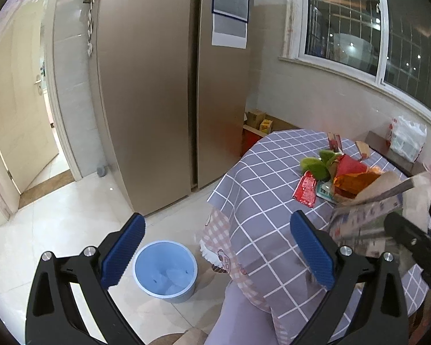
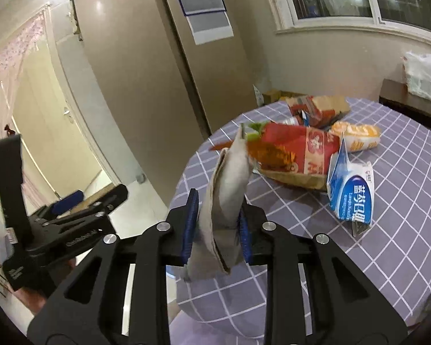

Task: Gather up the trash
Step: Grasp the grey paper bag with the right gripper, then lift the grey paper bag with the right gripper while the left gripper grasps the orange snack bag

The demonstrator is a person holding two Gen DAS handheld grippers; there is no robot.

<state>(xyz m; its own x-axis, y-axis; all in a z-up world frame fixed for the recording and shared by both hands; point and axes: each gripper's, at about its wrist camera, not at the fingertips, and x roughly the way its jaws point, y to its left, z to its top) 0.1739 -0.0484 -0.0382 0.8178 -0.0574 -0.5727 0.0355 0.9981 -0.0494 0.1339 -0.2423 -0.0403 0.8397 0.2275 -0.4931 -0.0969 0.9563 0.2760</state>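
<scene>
My right gripper (image 2: 215, 227) is shut on a flattened grey-brown cardboard piece (image 2: 227, 195) and holds it above the table's near edge; it also shows blurred in the left wrist view (image 1: 370, 210). My left gripper (image 1: 215, 253) is open and empty, out over the floor left of the table. A blue trash bin (image 1: 165, 270) stands on the floor below it, beside the table. A pile of wrappers (image 2: 296, 149), a blue-white carton (image 2: 350, 192) and a yellow pack (image 2: 356, 135) lie on the checked tablecloth (image 2: 402, 230).
A tall beige fridge (image 1: 163, 86) stands behind the bin. An open door (image 1: 17, 120) is at the left. A window (image 1: 373, 28) and a white bag (image 1: 408, 141) on a side counter are to the right. Boxes (image 1: 258, 120) sit on the floor by the wall.
</scene>
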